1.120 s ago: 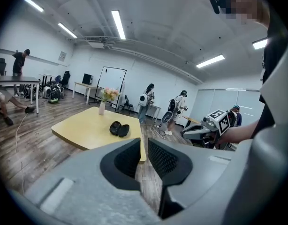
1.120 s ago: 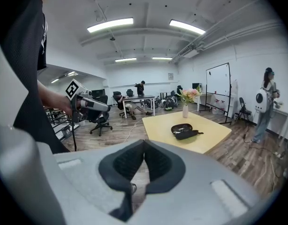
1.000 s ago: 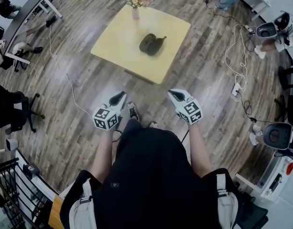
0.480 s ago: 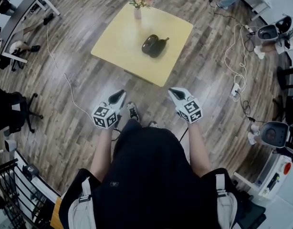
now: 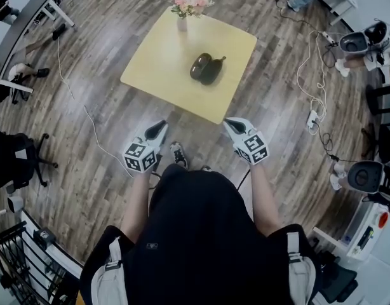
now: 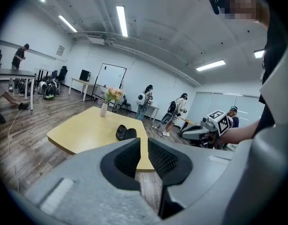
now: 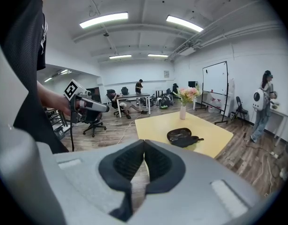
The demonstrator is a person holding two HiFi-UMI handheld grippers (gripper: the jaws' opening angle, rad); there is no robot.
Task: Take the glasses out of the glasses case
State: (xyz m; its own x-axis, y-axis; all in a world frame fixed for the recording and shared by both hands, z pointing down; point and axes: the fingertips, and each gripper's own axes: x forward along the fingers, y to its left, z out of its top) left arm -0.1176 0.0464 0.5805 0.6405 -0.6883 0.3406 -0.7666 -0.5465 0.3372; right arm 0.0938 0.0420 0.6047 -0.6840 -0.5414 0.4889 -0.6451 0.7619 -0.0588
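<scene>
A dark glasses case point(image 5: 206, 67) lies open on the square yellow table point(image 5: 163, 56), its two halves side by side. It also shows in the left gripper view as the case point(image 6: 125, 133) and in the right gripper view as the case point(image 7: 183, 137). The glasses are too small to make out clearly. My left gripper point(image 5: 155, 131) and right gripper point(image 5: 234, 126) are held in front of the person's body, over the wood floor, well short of the table. Both are shut and hold nothing: left gripper point(image 6: 144, 143), right gripper point(image 7: 144, 145).
A vase of pink flowers point(image 5: 182, 19) stands at the table's far edge. White cables and a power strip point(image 5: 314, 117) lie on the floor to the right. An office chair point(image 5: 17, 154) stands at the left, machines point(image 5: 366, 180) at the right. People stand in the background.
The table and case have shifted slightly lower and closer in the head view as the person steps toward them. Both grippers stay in the same pose.
</scene>
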